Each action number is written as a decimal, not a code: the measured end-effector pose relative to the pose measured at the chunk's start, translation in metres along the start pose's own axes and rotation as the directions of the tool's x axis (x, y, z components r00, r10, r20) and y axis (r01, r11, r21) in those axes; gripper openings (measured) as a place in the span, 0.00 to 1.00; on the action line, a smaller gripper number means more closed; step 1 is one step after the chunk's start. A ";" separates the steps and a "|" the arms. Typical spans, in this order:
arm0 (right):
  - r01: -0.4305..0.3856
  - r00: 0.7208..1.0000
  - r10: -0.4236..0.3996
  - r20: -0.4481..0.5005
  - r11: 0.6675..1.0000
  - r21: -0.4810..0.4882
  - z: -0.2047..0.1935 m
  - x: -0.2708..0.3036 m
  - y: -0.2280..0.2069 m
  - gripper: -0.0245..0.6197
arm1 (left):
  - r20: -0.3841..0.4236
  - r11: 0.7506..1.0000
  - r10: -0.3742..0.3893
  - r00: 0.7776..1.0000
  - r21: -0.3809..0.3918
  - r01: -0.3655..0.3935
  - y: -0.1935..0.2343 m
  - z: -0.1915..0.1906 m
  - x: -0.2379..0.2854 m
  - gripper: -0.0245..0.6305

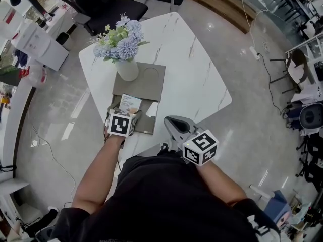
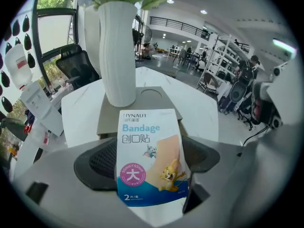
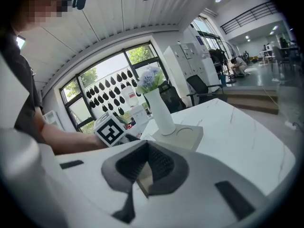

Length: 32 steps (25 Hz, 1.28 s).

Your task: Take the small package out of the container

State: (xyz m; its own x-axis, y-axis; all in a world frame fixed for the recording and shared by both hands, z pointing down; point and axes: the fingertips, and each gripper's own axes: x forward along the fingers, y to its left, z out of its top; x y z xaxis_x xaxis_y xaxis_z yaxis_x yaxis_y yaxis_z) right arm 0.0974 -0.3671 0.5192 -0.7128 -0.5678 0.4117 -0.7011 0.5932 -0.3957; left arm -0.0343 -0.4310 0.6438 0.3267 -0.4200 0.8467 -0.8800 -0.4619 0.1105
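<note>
A small white and blue bandage package point(image 2: 149, 158) stands upright between the jaws of my left gripper point(image 2: 148, 167), which is shut on it. From the head view the package point(image 1: 130, 104) is held just above the near end of the grey container point(image 1: 149, 119). That container lies on the white marble table point(image 1: 197, 79). My left gripper point(image 1: 122, 122) is at the container's near left corner. My right gripper point(image 1: 176, 126) hovers by the table's near edge, to the right of the container. Its jaws point(image 3: 147, 172) are shut with nothing between them.
A white vase point(image 1: 127, 68) of blue flowers stands on the grey slab point(image 1: 149, 82) at the container's far end, close behind the package. Black office chairs point(image 1: 108, 6) stand beyond the table. A white box point(image 1: 38, 44) sits on the floor at the left.
</note>
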 end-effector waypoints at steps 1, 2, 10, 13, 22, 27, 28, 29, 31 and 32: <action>0.003 1.000 -0.003 0.007 1.000 -0.005 0.002 0.000 0.004 0.04 | 0.019 1.000 -0.004 1.000 0.002 0.004 0.000 0.004 -0.009 0.69; 0.007 1.000 -0.007 0.014 1.000 -0.009 0.003 0.001 0.008 0.04 | 0.040 1.000 -0.009 0.999 0.005 0.009 0.001 0.008 -0.018 0.69; 0.039 0.997 -0.037 0.069 0.999 -0.033 0.015 0.005 0.036 0.04 | 0.182 0.999 -0.028 0.983 0.024 0.024 0.009 0.026 -0.082 0.69; 0.043 0.996 -0.040 0.081 0.998 -0.037 0.018 0.006 0.047 0.04 | 0.231 0.999 -0.036 0.972 0.024 0.031 0.009 0.029 -0.103 0.69; 0.027 0.990 -0.017 0.140 0.997 -0.068 0.044 -0.003 0.076 0.04 | 0.435 0.995 -0.091 0.896 0.003 0.100 0.004 0.038 -0.174 0.69; 0.041 0.982 -0.020 0.190 0.994 -0.106 0.061 -0.007 0.088 0.04 | 0.549 0.990 -0.130 0.826 0.020 0.143 0.001 0.037 -0.208 0.69; 0.041 0.980 -0.019 0.200 0.993 -0.108 0.063 -0.008 0.091 0.04 | 0.563 0.989 -0.140 0.814 0.034 0.146 0.000 0.036 -0.214 0.69; 0.041 0.977 -0.018 0.211 0.993 -0.107 0.065 -0.009 0.093 0.04 | 0.576 0.988 -0.148 0.804 0.047 0.148 -0.001 0.034 -0.220 0.69; 0.046 0.973 -0.020 0.229 0.993 -0.105 0.067 -0.010 0.096 0.04 | 0.595 0.987 -0.158 0.788 0.068 0.146 -0.002 0.028 -0.229 0.69; 0.051 0.971 -0.024 0.236 0.993 -0.108 0.068 -0.011 0.097 0.04 | 0.602 0.986 -0.162 0.782 0.076 0.145 -0.003 0.026 -0.233 0.69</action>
State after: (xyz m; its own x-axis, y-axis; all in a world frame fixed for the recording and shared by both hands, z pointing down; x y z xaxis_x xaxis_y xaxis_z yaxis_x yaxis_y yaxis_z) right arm 0.0356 -0.3421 0.4200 -0.6800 -0.7007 0.2160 -0.7304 0.6215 -0.2834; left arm -0.0995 -0.3516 0.4326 0.6053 -0.7240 0.3307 -0.7943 -0.5763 0.1921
